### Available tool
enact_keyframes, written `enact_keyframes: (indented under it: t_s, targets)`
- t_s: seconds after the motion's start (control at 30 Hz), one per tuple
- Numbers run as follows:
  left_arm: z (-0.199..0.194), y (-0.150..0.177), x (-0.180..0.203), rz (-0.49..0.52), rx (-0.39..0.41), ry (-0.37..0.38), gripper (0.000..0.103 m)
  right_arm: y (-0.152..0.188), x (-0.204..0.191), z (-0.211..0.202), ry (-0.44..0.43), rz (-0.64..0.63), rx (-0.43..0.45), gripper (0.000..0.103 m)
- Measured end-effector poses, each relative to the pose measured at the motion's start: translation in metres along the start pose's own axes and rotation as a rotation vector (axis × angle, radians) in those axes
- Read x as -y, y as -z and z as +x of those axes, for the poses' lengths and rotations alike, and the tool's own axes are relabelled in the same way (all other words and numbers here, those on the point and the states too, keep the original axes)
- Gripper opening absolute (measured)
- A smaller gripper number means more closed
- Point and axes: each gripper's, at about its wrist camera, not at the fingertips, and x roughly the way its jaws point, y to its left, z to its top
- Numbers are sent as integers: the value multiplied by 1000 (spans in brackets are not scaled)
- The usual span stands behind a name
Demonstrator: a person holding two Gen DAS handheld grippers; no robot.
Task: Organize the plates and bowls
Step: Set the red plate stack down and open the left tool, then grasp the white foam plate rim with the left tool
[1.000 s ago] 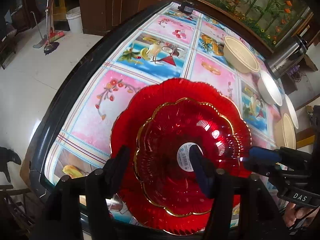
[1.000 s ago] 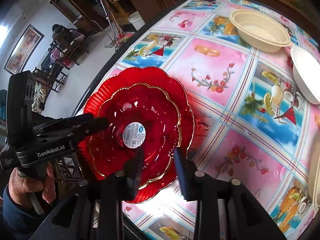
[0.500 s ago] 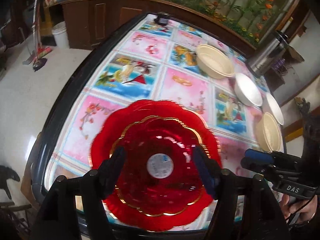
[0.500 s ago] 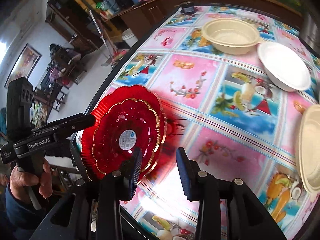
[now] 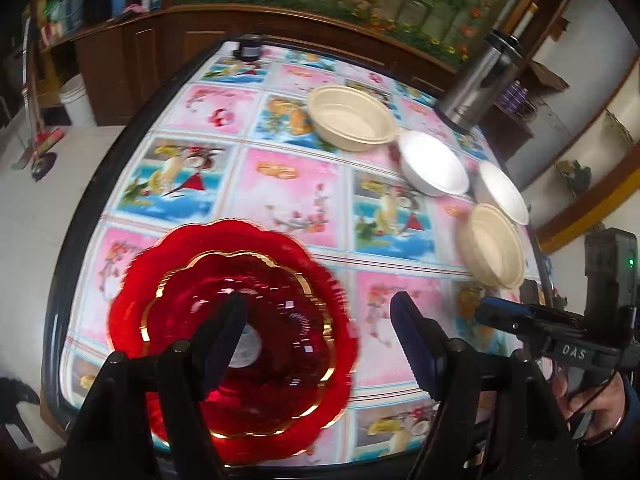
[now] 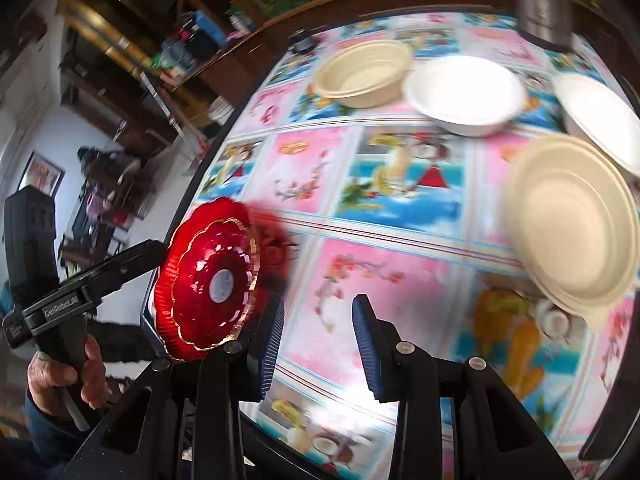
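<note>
Two stacked red glass plates (image 5: 236, 320) with gold rims lie at the near left corner of the table; they also show in the right wrist view (image 6: 206, 284). My left gripper (image 5: 316, 336) is open and empty above them. My right gripper (image 6: 316, 332) is open and empty, right of the red plates. Two cream bowls (image 5: 352, 118) (image 5: 496, 244) and two white bowls (image 5: 434, 162) (image 5: 502, 192) sit at the far right; the near cream bowl (image 6: 572, 224) lies right of my right gripper.
The table (image 5: 280, 184) has a colourful fruit-print cloth and a dark rim. A steel thermos (image 5: 478, 84) stands at the far right corner, a small dark object (image 5: 250, 50) at the far edge. Wooden cabinets stand behind.
Both grippers have pulled back and up from the red plates and swung right. The red plates stay stacked on the table. More of the bowls is in view.
</note>
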Motion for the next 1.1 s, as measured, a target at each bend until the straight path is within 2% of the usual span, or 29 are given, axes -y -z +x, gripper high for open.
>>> enact_keyframes:
  t_s: [0.33,0.47,0.57,0.7,0.77,0.83,0.9,0.97,1.03,1.1]
  targets:
    - [20,-15,64,86,-51,78,73,-5,63,-45,15,138,87,38]
    - [35,-29,85,70,-80,124,73,-18,82,-58,26,149,106,38]
    - [50,-46,101,40,-96,149,73,-37,94,-68,40,146,124,38]
    - [78,-77,117,-5,-103,163,73,-79,108,-74,52,129,141,38]
    - [95,-93,119,-22,-99,110,73,-97,116,-72,59,131,145,38]
    - [115,-109,119,-29,-101,91,69,-118,125,-65,65,136,136,38]
    - [136,-121,115,-50,-120,55,59,-139,133,-55,66,137,131,38]
    - [152,-130,110,-83,-132,60,51,-157,140,-45,72,134,113,38]
    - [165,-137,108,-95,-140,39,50,-174,146,-31,98,117,98,38]
    - [175,-142,107,-105,-146,42,43,-184,152,-22,128,107,85,38]
